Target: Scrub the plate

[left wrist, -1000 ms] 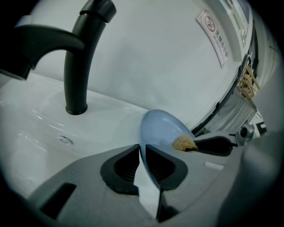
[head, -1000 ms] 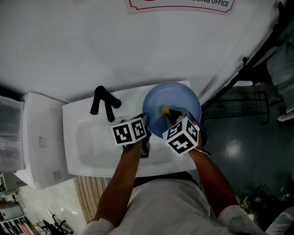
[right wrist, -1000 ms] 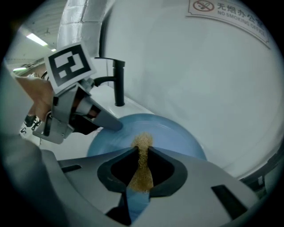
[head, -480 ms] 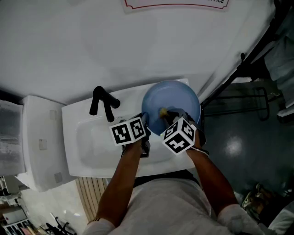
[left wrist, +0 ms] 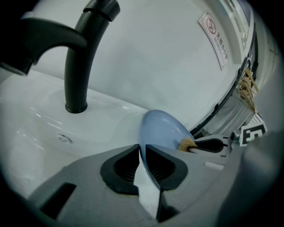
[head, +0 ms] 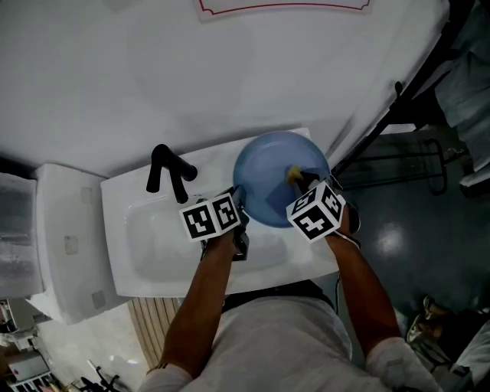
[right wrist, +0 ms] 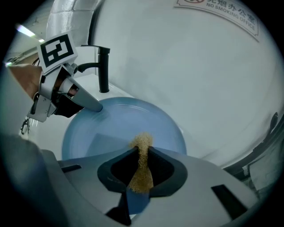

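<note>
A pale blue plate [head: 272, 178] is held tilted over the right end of the white sink [head: 145, 230]. My left gripper [left wrist: 141, 155] is shut on the plate's rim [left wrist: 146, 146], seen edge-on between its pads. My right gripper [right wrist: 141, 165] is shut on a tan scrubbing pad [right wrist: 142, 170], whose tip rests against the plate's face [right wrist: 120, 122]. In the head view the right gripper [head: 300, 182] and pad [head: 293, 175] sit at the plate's right side, and the left gripper [head: 239, 205] is at its lower left edge.
A black faucet [head: 168, 170] stands at the back of the sink, left of the plate, also tall in the left gripper view [left wrist: 80, 57]. A white wall with a sign [right wrist: 217, 13] rises behind. A white cabinet [head: 65, 237] is at the left, dark floor at the right.
My right gripper has slid the pad rightward across the plate's face, from near the middle to its right side. The left gripper and the plate have kept still.
</note>
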